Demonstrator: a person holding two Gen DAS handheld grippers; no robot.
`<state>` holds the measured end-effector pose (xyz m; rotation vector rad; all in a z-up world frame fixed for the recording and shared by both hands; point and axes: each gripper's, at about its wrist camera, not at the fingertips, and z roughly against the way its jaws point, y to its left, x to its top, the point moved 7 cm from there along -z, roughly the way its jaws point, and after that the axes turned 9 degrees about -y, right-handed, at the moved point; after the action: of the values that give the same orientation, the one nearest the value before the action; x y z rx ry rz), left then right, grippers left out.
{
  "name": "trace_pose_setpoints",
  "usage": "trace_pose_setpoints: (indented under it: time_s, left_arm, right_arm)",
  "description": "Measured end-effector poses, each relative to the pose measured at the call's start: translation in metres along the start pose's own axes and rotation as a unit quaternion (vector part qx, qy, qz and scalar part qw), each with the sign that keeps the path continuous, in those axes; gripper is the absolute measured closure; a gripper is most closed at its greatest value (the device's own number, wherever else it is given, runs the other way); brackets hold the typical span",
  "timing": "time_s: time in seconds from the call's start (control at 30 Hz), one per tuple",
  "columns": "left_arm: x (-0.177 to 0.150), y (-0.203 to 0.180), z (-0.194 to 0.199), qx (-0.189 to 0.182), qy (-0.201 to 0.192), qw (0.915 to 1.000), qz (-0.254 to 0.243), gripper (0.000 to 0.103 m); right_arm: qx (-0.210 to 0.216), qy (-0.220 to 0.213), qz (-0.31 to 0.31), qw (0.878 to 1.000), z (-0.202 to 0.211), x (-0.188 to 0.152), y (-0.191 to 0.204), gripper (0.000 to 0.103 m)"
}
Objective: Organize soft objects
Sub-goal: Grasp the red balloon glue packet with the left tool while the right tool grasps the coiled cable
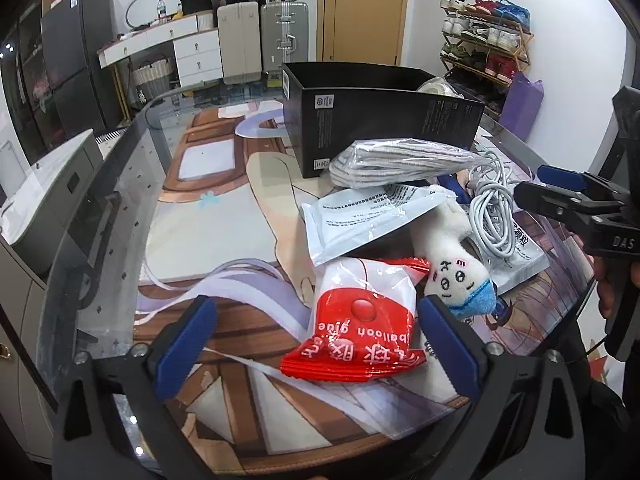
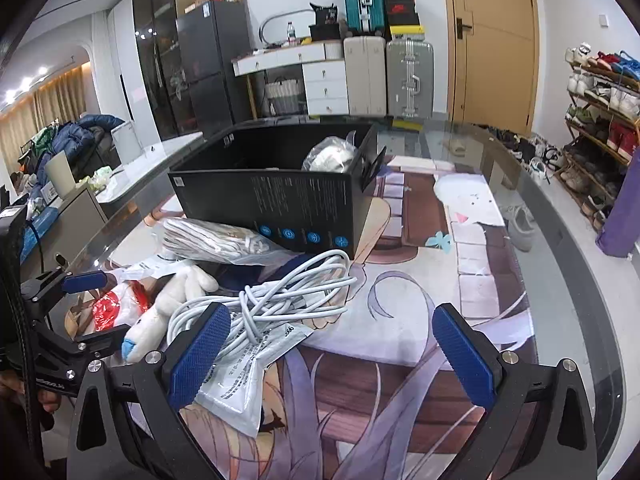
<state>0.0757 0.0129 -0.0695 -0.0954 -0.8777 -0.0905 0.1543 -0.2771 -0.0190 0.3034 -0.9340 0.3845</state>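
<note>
Left wrist view: the left gripper (image 1: 316,340) stands with jaws apart around a red-and-white packet (image 1: 360,320) reading "balloon glue", pads not pressing it. Beside it lies a white plush toy (image 1: 448,256) with a stitched face, partly under a white printed pouch (image 1: 360,224) whose small text is unreadable. The right gripper (image 2: 332,356), marked "DAS", hangs open over a coiled white cable (image 2: 280,300). The black box (image 2: 288,208) holds a bagged item, half hidden.
</note>
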Motion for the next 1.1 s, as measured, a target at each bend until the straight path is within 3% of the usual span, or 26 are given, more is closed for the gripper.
trace_pose_setpoints:
  time_s: [0.1, 0.23, 0.33, 0.7, 1.1]
  left_arm:
    - [0.000, -0.002, 0.002, -0.004, -0.005, 1.0000, -0.007, 0.019]
    - [0.002, -0.005, 0.006, -0.021, -0.014, 0.9996, -0.009, 0.050]
    - [0.004, -0.007, 0.009, -0.032, -0.020, 0.9993, -0.006, 0.060]
    - [0.017, -0.007, 0.024, -0.062, -0.046, 0.9969, 0.014, 0.061]
    - [0.032, -0.010, 0.036, -0.078, -0.072, 0.9938, 0.031, 0.061]
  right_arm:
    - [0.004, 0.006, -0.005, 1.000, -0.005, 0.001, -0.002, 0.000]
    - [0.005, 0.019, -0.017, 1.000, -0.014, -0.001, -0.004, 0.001]
    - [0.020, 0.022, -0.021, 0.999, -0.016, -0.002, -0.001, 0.001]
    - [0.024, 0.032, -0.033, 0.999, -0.025, -0.003, -0.007, 0.001]
    - [0.065, 0.042, -0.036, 0.996, -0.029, -0.005, 0.008, 0.001]
